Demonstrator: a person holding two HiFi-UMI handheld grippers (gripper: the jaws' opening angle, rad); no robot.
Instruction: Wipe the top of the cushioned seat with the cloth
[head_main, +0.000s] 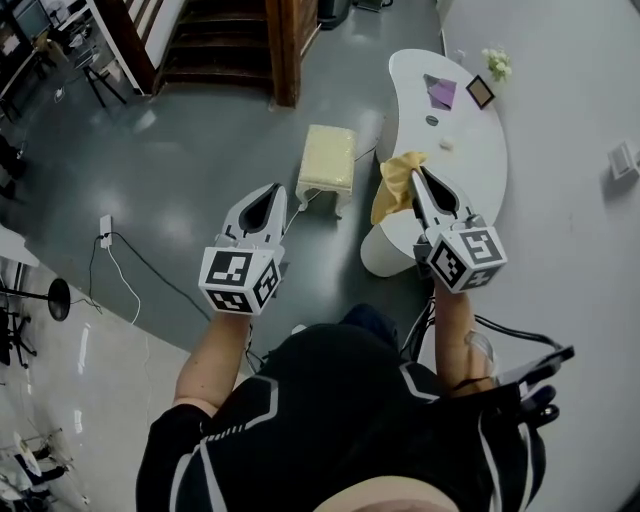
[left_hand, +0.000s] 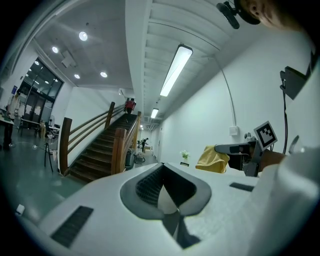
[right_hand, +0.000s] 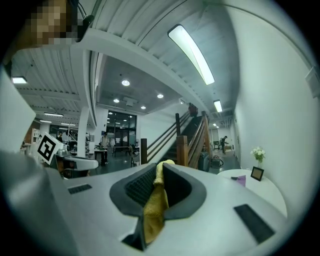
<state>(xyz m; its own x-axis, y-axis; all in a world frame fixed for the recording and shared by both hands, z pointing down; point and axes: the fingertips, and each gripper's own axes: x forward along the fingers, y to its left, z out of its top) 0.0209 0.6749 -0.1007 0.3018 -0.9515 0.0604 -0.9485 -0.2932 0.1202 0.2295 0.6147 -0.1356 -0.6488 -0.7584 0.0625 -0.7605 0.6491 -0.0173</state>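
The cushioned seat is a small pale yellow stool on the grey floor, ahead of and between both grippers. My right gripper is shut on a yellow cloth that hangs from its tips over the edge of the white table, right of the seat. The right gripper view shows the cloth pinched between the dark pads. My left gripper is shut with nothing in it, held above the floor to the seat's near left. From the left gripper view, the cloth hangs at the right. Neither gripper view shows the seat.
On the curved table lie a purple item, a small picture frame and white flowers. A wooden staircase rises at the back. A cable and a white socket block lie on the floor, left.
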